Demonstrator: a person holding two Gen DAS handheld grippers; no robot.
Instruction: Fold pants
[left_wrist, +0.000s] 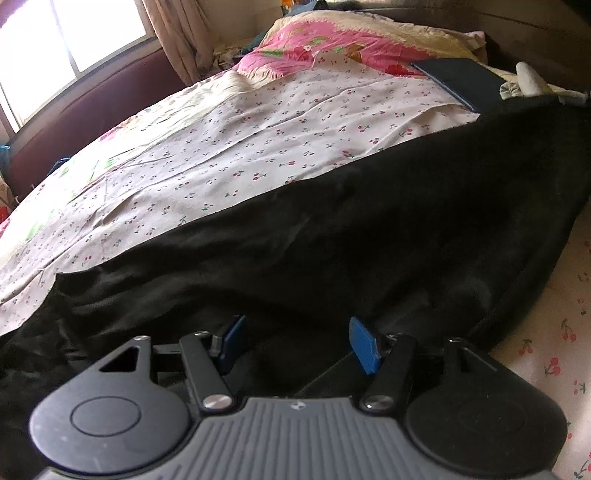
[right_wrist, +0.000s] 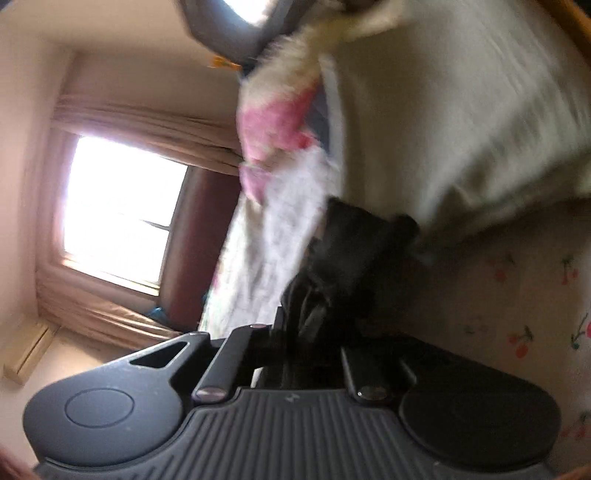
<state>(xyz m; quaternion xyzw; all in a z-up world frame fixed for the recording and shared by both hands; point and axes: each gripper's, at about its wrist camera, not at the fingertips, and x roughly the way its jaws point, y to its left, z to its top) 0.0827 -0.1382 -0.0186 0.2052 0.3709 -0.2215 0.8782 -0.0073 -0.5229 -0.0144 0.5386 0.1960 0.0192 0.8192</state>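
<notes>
The black pants (left_wrist: 332, 236) lie spread across the near side of the bed, reaching from the lower left to the far right in the left wrist view. My left gripper (left_wrist: 297, 341) is open just above the pants, its blue pads (left_wrist: 364, 345) apart with dark cloth between and below them. In the right wrist view the image is tilted and blurred. My right gripper (right_wrist: 303, 332) is shut on a bunched part of the black pants (right_wrist: 347, 254), which rise from between its fingers.
The bed has a cherry-print sheet (left_wrist: 221, 147). A pink and cream quilt (left_wrist: 332, 40) lies at the far end, with a dark folded item (left_wrist: 461, 79) beside it. A window (left_wrist: 74, 37) and a maroon headboard (left_wrist: 92, 118) stand on the left.
</notes>
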